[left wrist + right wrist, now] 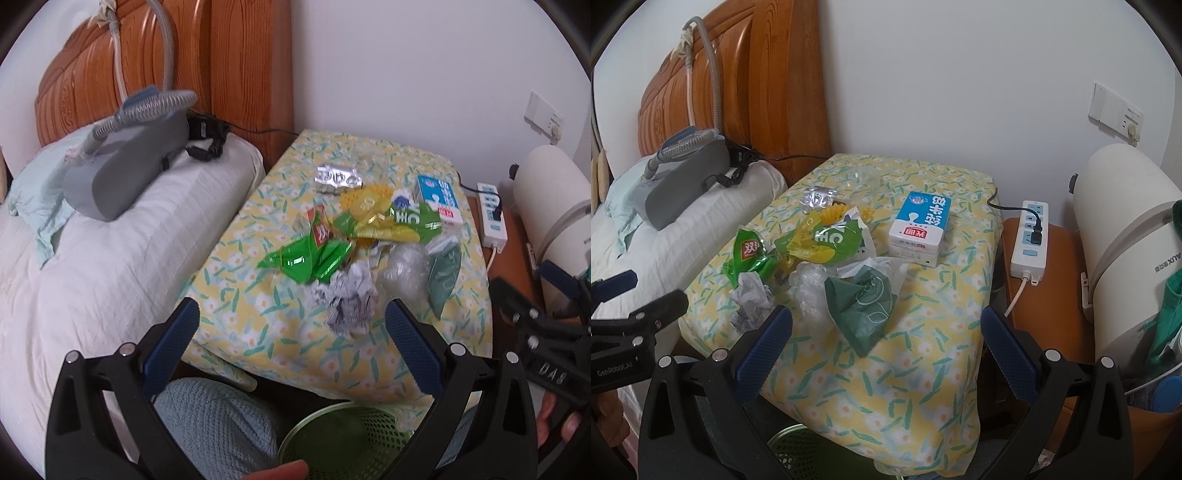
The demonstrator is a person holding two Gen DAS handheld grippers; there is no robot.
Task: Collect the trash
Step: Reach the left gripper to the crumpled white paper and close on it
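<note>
A pile of trash lies on a bedside table under a yellow floral cloth (295, 339) (923, 350): green snack wrappers (306, 258) (748, 254), crumpled paper (351, 299) (751, 299), a dark green bag (445, 277) (862, 306), clear plastic (809, 291), a foil blister pack (338, 177) (818, 197) and a blue-and-white milk carton (439, 197) (921, 229). A green mesh bin (343, 439) (798, 450) stands below the table's front edge. My left gripper (291, 347) is open and empty, just short of the crumpled paper. My right gripper (886, 350) is open and empty before the dark green bag.
A white pillow (110, 258) carries a grey machine (125, 162) with a hose, left of the table. A wooden headboard (184, 66) stands behind. A power strip (1030, 236) lies on an orange stand, and a large white appliance (1126, 251) stands at the right.
</note>
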